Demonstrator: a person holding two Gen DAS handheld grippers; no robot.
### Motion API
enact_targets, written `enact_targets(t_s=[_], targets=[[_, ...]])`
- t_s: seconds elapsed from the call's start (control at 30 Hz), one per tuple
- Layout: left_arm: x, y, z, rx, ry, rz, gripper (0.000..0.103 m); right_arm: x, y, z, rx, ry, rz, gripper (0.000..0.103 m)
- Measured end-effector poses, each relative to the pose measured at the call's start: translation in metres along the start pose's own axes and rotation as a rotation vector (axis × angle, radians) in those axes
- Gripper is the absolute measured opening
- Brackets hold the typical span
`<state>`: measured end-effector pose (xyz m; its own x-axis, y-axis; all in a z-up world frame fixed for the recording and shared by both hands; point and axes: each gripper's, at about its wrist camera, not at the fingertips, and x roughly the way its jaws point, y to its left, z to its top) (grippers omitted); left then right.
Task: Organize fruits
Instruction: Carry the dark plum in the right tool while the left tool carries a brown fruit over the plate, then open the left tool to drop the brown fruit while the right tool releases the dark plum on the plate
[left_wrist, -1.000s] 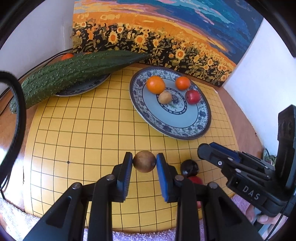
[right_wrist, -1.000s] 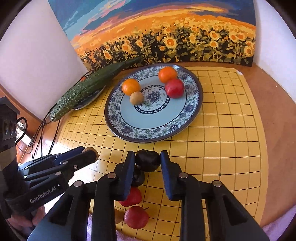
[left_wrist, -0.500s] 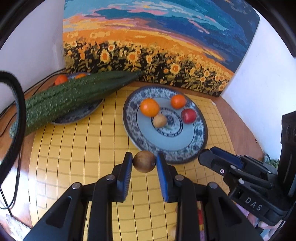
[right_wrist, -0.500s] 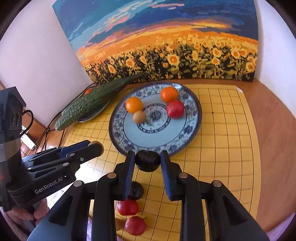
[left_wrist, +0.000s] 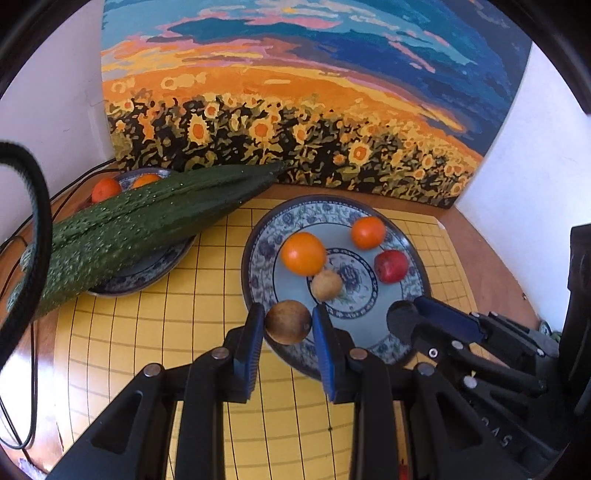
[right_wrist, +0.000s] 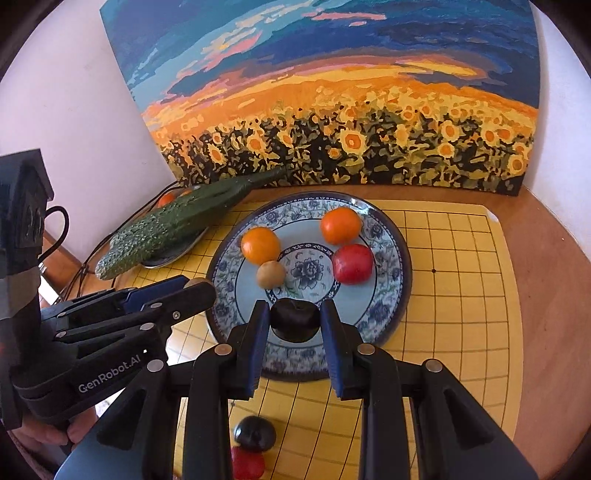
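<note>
My left gripper (left_wrist: 289, 323) is shut on a brown round fruit (left_wrist: 289, 322) and holds it over the near-left rim of the blue patterned plate (left_wrist: 258, 254). My right gripper (right_wrist: 295, 319) is shut on a dark plum (right_wrist: 295, 320) above the plate's near part (right_wrist: 397, 280). On the plate lie two oranges (right_wrist: 260, 245) (right_wrist: 340, 225), a red fruit (right_wrist: 352, 264) and a small tan fruit (right_wrist: 270, 274). The left gripper also shows in the right wrist view (right_wrist: 201, 290), the right one in the left wrist view (left_wrist: 402, 317).
A long green bitter gourd (left_wrist: 147, 218) lies across a second plate (left_wrist: 147, 269) with two oranges at back left. A dark fruit (right_wrist: 255, 432) and a red fruit (right_wrist: 247, 463) lie on the yellow grid board (right_wrist: 461, 295) near me. A sunflower painting (right_wrist: 332, 110) stands behind.
Both grippers have moved forward with their fruits, from over the yellow board to over the near part of the blue plate. Both stay shut.
</note>
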<state>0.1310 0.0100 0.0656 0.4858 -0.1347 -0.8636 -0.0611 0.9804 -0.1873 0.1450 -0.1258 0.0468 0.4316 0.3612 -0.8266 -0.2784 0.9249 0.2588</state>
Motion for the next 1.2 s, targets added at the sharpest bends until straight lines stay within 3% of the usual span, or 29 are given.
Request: enact_targets(t_s=[0.27, 0.83, 1.2], targets=[[0.018, 0.004, 0.007, 0.015, 0.010, 0.031, 0.028, 0.022, -0.007, 0.001, 0.012, 0.027, -0.001, 0.030], [0.028, -0.001, 0.009, 0.039, 0.026, 0.009, 0.028, 0.038, -0.008, 0.008, -0.002, 0.031, -0.023, 0.030], [0.015, -0.002, 0.012, 0.045, 0.006, 0.017, 0.029, 0.021, -0.006, 0.006, 0.009, -0.003, 0.003, 0.041]])
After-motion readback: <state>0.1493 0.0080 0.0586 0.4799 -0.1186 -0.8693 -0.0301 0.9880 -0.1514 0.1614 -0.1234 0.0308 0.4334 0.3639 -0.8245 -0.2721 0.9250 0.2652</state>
